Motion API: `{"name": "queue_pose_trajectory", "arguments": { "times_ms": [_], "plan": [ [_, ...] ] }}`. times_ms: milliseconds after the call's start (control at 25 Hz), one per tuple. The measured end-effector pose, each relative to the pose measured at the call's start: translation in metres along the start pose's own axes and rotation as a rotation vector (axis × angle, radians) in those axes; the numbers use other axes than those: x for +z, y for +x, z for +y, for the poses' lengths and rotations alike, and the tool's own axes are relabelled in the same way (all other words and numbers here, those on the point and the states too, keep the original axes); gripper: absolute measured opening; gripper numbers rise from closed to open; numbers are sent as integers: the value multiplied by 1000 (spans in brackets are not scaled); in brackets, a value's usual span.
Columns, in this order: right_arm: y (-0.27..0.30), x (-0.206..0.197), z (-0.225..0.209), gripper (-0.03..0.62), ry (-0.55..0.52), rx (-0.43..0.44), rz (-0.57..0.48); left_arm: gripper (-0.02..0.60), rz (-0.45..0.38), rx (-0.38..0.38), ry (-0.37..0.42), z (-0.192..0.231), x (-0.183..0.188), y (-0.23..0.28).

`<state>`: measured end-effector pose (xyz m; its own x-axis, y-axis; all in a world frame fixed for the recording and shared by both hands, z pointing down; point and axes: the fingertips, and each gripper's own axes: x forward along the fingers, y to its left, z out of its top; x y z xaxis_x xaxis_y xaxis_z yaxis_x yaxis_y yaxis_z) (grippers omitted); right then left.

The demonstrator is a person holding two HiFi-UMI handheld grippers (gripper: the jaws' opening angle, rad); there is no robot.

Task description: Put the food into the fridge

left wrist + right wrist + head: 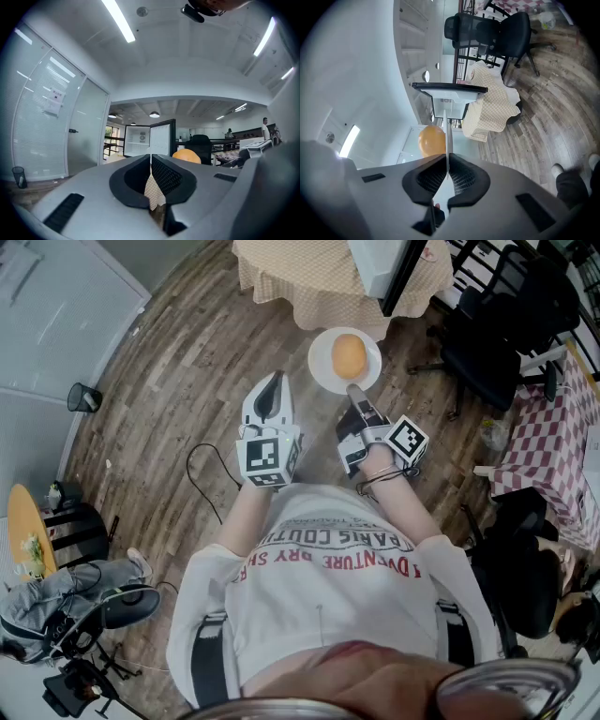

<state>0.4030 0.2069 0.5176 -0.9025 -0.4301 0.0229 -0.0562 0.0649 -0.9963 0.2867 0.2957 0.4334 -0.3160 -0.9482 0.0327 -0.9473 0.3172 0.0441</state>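
Pinching the rim of the white plate [320, 368] in the right tongs [354, 392], left tongs [272, 382] pressed together empty alongside, holding the round orange food [349, 355] above the floor [187, 381], short of the open fridge [149, 138], could roll off with any tilt of so thin an edge grip.

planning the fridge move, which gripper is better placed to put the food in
The right gripper. Its jaws are shut on the rim of the plate, which carries the food. The left gripper is shut on nothing beside it. The fridge stands open ahead.
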Motion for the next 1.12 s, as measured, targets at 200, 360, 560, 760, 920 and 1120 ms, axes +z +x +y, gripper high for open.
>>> {"name": "queue_pose_trajectory", "arguments": {
  "times_ms": [200,360,560,760,920,1120],
  "plan": [
    [1,0,1,35,0,5,8,28,-1,-2,-5,-1,1,3],
    [0,0,1,35,-3,8,11,28,1,-5,-1,-1,0,4],
    [1,-1,3,34,-45,-13,31,28,13,-21,30,-7,-3,8],
    [2,0,2,34,-3,3,30,28,31,-22,25,-7,-7,6],
    [5,-2,-2,34,15,17,45,28,43,5,40,2,-9,1],
    [25,-7,-6,34,49,19,46,28,50,3,43,19,-10,10]
  ]
}}
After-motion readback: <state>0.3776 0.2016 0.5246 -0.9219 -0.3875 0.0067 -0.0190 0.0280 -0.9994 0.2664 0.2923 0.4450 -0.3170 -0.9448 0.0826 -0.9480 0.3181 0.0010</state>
